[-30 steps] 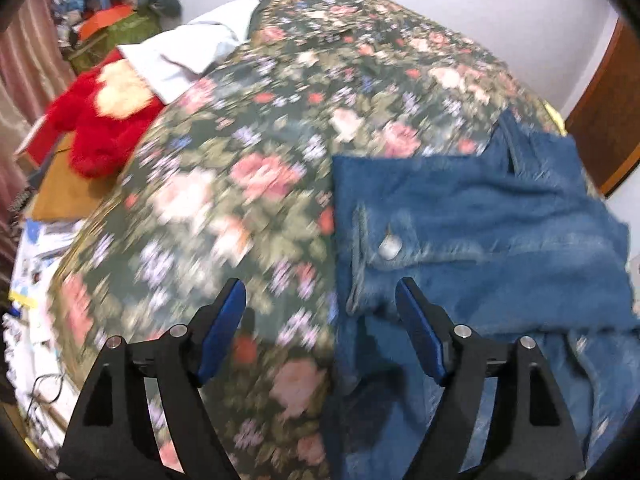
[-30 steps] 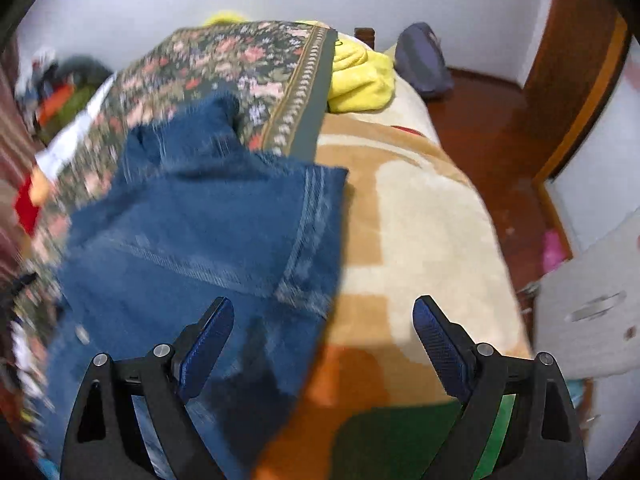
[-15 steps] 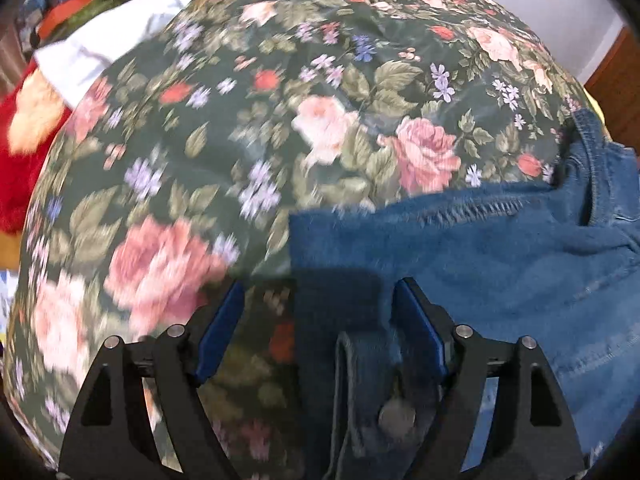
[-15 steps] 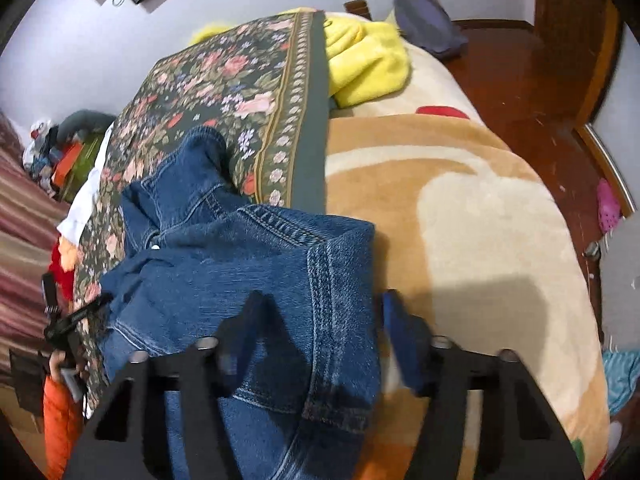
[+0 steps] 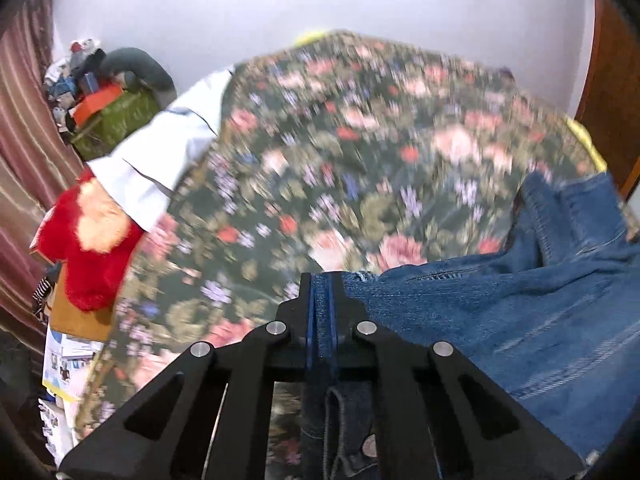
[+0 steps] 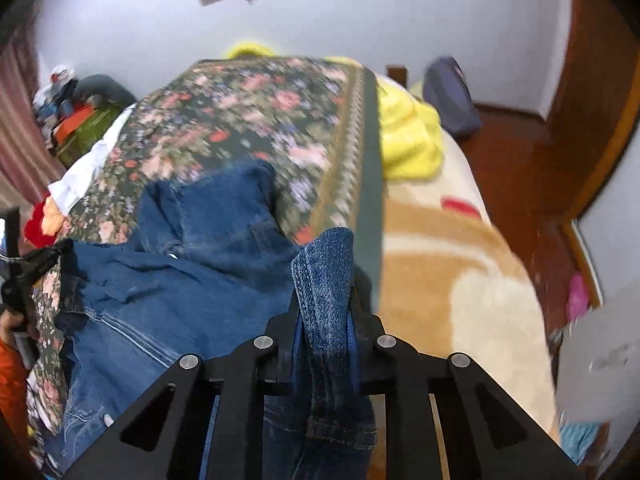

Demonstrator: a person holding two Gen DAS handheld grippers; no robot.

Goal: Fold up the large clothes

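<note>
Rough blue denim jeans (image 6: 208, 280), matt floral woven bedspread (image 5: 360, 160), fuzzy red plush toy (image 5: 92, 248), glossy wooden floor (image 6: 516, 160)

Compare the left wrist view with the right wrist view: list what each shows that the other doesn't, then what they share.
Left wrist only: the left gripper shut on an edge of the jeans, and the jeans' metal button below it.

Right wrist only: the right gripper shut on a denim fold, the yellow blanket, the beige blanket, the wooden floor and a grey bag.

Both: the jeans, the floral spread, the red plush and the white wall.
</note>
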